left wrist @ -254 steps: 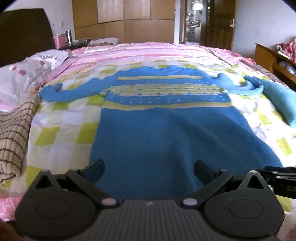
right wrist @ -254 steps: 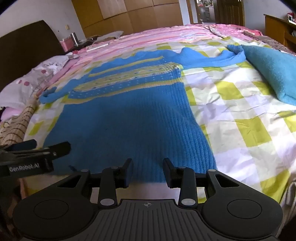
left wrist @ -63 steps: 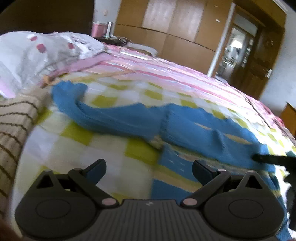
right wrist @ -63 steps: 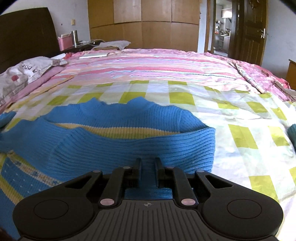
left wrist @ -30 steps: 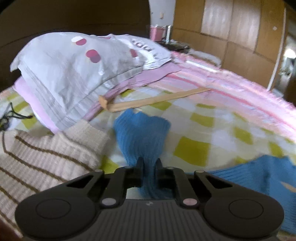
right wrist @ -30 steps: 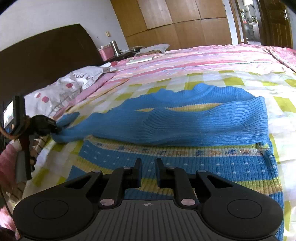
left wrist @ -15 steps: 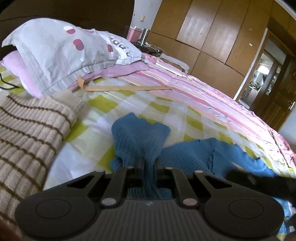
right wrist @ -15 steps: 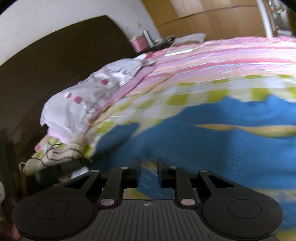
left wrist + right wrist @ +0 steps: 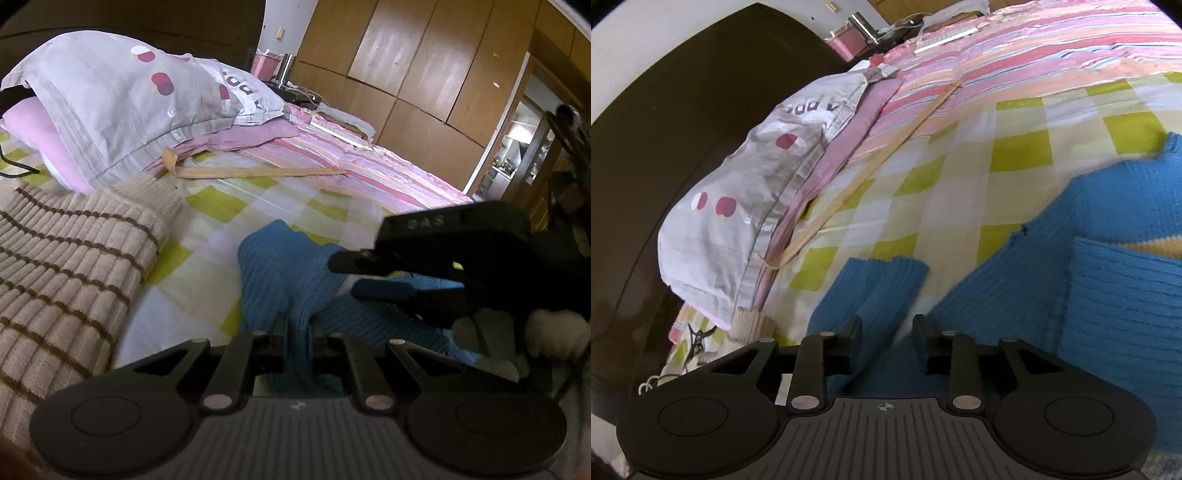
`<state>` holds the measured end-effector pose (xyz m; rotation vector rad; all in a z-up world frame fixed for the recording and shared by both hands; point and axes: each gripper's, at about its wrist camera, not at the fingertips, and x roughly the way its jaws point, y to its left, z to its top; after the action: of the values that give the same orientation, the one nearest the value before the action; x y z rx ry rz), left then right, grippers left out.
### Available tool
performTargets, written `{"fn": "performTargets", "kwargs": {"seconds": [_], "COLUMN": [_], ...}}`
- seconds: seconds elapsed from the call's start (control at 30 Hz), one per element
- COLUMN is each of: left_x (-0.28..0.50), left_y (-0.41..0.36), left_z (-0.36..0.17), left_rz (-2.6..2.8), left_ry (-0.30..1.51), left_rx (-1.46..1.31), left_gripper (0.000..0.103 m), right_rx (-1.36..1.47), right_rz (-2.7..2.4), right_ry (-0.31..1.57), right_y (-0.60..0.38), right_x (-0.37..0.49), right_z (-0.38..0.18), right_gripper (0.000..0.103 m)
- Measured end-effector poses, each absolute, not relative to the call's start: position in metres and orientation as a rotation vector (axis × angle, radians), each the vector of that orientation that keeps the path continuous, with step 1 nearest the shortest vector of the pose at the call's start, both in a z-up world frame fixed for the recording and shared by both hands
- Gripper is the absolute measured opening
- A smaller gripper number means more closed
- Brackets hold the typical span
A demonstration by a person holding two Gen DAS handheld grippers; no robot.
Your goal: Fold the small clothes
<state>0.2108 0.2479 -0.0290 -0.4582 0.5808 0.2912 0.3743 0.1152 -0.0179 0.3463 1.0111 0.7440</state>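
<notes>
Blue knit sweater (image 9: 1108, 280) lies flat on the green-and-white checked bedspread (image 9: 1015, 147), its ribbed sleeve (image 9: 280, 273) trailing toward the grey dotted pillow (image 9: 122, 103) and a beige striped knit (image 9: 66, 258).

Left gripper (image 9: 298, 334): jaws narrow, pinched on the sleeve just behind the cuff.

Right gripper (image 9: 886, 334): jaws have just been opening, now standing wide; sleeve fabric lies between them but the pads do not press it.

Handling, by judgement: soft, light, stretchy rib knit; drapes and sags from a single pinch (likely bunches if dragged). Best hold looks like the cuff and the sleeve nearer the shoulder seam, so that it carries over flat.
</notes>
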Motion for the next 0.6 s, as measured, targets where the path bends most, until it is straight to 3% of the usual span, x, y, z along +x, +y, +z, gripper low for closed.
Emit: {"fn": "performTargets", "kwargs": {"seconds": [0.6], "left_x": [0.215], "left_y": [0.243], "left_z": [-0.033], "left_rz": [0.267], "left_ry": [0.598], "left_rx": [-0.451], "left_gripper": [0.016], "right_rx": [0.393], "right_rz": [0.732], "right_ry": [1.013], "right_y": [0.135], "right_x": [0.388], "right_z": [-0.031], "right_gripper": [0.032]}}
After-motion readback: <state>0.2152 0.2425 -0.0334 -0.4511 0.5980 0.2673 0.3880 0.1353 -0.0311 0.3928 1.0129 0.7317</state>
